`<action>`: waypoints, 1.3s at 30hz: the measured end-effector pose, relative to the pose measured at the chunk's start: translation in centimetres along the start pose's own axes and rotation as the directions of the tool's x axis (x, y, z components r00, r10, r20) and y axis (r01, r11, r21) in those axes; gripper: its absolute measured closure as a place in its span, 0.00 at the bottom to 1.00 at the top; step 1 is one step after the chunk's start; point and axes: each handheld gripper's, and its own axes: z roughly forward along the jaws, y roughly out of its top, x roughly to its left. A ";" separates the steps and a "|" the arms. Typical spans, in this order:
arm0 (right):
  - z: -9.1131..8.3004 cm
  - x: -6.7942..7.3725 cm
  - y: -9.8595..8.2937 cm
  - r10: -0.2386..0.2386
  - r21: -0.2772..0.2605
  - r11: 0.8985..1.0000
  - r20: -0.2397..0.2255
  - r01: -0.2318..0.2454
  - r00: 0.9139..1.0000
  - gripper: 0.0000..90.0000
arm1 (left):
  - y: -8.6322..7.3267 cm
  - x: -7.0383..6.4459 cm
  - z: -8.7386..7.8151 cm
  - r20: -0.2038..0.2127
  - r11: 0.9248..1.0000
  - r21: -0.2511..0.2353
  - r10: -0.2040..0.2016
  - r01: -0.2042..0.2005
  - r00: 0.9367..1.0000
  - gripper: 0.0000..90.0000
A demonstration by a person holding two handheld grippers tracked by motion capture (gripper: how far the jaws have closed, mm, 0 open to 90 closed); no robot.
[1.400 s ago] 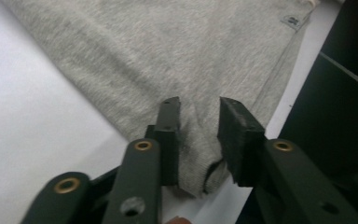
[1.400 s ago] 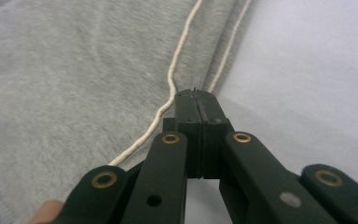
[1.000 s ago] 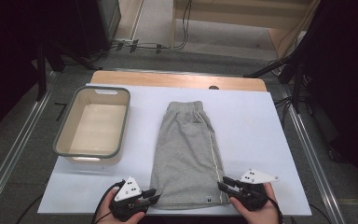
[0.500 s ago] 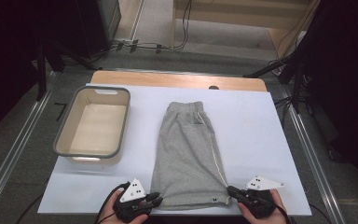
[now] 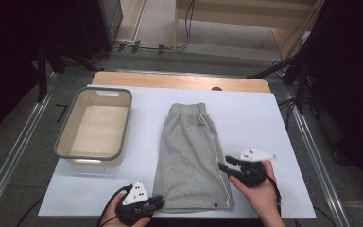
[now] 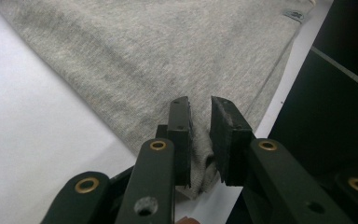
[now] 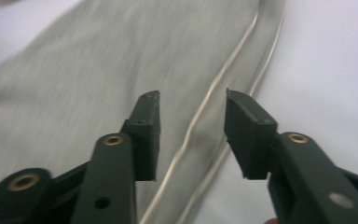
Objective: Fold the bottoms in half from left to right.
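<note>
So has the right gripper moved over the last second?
Yes. The right gripper has gone up along the right edge of the grey shorts, away from their bottom hem and the table's near edge, towards mid-length.

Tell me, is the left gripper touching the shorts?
Touching. In the left gripper view, the left gripper has a bunched corner of the grey shorts between its nearly closed jaws, the cloth pressing against the pads.

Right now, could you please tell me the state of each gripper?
Left gripper: nearly closed on the near corner of the grey shorts.
Right gripper: open, over the shorts' striped edge, holding nothing.
</note>
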 end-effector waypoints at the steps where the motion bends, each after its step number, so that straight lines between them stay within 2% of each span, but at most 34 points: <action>1: 0.9 -0.6 0.9 -0.001 -0.005 1.000 0.014 0.001 1.000 0.67 | 0.0 0.0 0.0 0.000 1.000 0.001 0.003 -0.003 1.000 0.88; 4: 3.7 -2.4 3.3 0.023 -0.014 1.000 0.044 -0.023 0.999 0.72 | 0.0 -0.1 0.0 -0.008 1.000 0.005 0.015 -0.015 1.000 0.89; 5: 4.5 -2.9 3.8 0.034 -0.021 0.999 0.051 -0.033 0.998 0.77 | 0.0 -0.1 0.0 -0.008 1.000 0.003 0.018 -0.018 1.000 0.90; 7: 5.9 -3.9 4.8 0.060 -0.021 0.998 0.041 -0.059 0.997 0.88 | 0.0 -0.1 0.0 -0.006 1.000 0.003 0.020 -0.020 1.000 0.91; 9: 7.2 -4.5 5.5 0.057 -0.010 0.998 0.029 -0.057 0.998 0.92 | 0.0 -0.1 0.0 -0.007 1.000 0.002 0.018 -0.018 1.000 0.91; 12: 9.0 -5.0 5.8 0.034 0.042 0.998 0.040 -0.036 0.999 0.92 | -0.1 -0.1 0.1 -0.004 1.000 -0.001 0.017 -0.017 1.000 0.91; 15: 9.7 -5.9 5.3 0.080 0.064 0.994 0.102 -0.087 0.992 0.92 | -0.1 0.0 0.1 0.003 1.000 -0.002 0.006 -0.006 1.000 0.91; 16: 9.8 -6.1 5.1 0.096 0.047 0.994 0.085 -0.101 0.992 0.91 | -0.1 0.0 0.0 0.003 1.000 -0.001 0.002 -0.002 1.000 0.91; 18: 9.5 -6.2 5.0 0.106 0.025 0.994 0.066 -0.108 0.992 0.78 | 0.0 0.1 0.0 0.008 1.000 0.005 -0.010 0.010 1.000 0.91; 19: 9.3 -6.1 5.0 0.105 0.015 0.994 0.063 -0.107 0.992 0.74 | 0.1 0.2 0.0 0.025 1.000 0.002 -0.019 0.019 0.999 0.89; 22: 8.7 -5.9 4.9 0.088 0.002 0.996 0.046 -0.088 0.995 0.62 | 0.5 0.2 -0.3 0.049 1.000 -0.015 -0.024 0.025 0.999 0.73; 24: 7.9 -5.7 4.7 0.096 -0.017 0.995 0.047 -0.096 0.994 0.55 | 1.0 0.3 -0.7 0.061 0.998 -0.052 -0.028 0.031 0.998 0.63; 26: 7.0 -5.6 4.4 0.097 -0.049 0.994 0.024 -0.096 0.995 0.46 | 1.5 0.3 -1.2 0.054 0.996 -0.084 -0.014 0.019 0.998 0.52; 28: 6.1 -5.3 4.0 0.080 -0.069 0.994 0.022 -0.079 0.997 0.37 | 1.9 0.5 -1.5 0.039 0.993 -0.114 -0.013 0.017 0.999 0.42; 32: 4.1 -4.8 3.1 0.072 -0.095 0.993 0.016 -0.070 0.997 0.16 | 2.7 1.1 -1.9 0.031 0.990 -0.137 -0.014 0.018 0.999 0.21; 35: 2.6 -4.4 2.0 0.078 -0.118 0.990 -0.022 -0.080 0.997 0.11 | 3.3 1.4 -2.0 0.046 0.989 -0.149 -0.008 0.015 0.999 0.14; 36: 2.1 -4.3 1.6 0.079 -0.122 0.989 -0.038 -0.083 0.996 0.06 | 3.6 1.5 -1.9 0.046 0.988 -0.154 -0.007 0.014 0.999 0.11; 37: 1.8 -4.1 1.2 0.078 -0.118 0.990 -0.045 -0.083 0.996 0.01 | 3.8 1.6 -1.9 0.052 0.988 -0.156 -0.001 0.009 0.999 0.09; 39: 1.1 -3.6 0.4 0.063 -0.117 0.991 -0.050 -0.068 0.997 0.00 | 4.3 1.8 -1.9 0.062 0.986 -0.167 0.001 0.010 0.998 0.06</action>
